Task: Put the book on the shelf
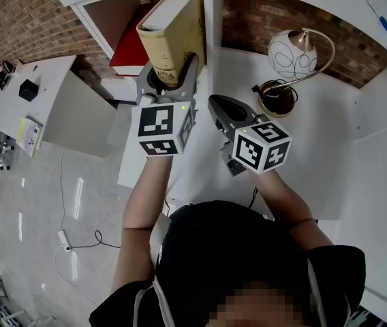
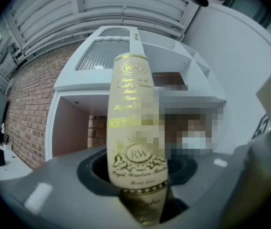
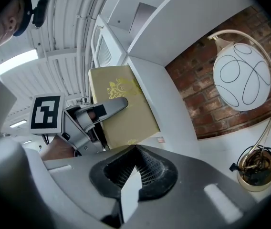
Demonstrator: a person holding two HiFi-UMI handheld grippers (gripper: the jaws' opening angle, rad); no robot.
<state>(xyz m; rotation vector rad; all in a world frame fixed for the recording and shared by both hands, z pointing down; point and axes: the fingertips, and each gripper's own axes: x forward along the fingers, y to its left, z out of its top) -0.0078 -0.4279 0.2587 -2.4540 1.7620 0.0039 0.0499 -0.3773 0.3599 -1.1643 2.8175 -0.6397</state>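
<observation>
The right tool (image 3: 130,178) is pressed together on nothing, level over the white surface (image 1: 316,148); at its 9 o'clock in the head view, just beside it, the left tool (image 1: 172,73) pinches the lower spine of a cream and gold book (image 1: 180,26); the book stands upright, spine towards the person, its gilt crest and lettering facing the left tool's camera; its far edge sits at the mouth of an open compartment of the white shelf (image 1: 210,19), just beside the upright divider; whether it rests on the compartment floor I cannot tell; at 10 o'clock of the book a red book (image 1: 129,50) lies flat inside the compartment; at 2 o'clock of the right tool a globe lamp (image 1: 292,54) with a curved brass arm stands before the brick wall (image 1: 255,16).
</observation>
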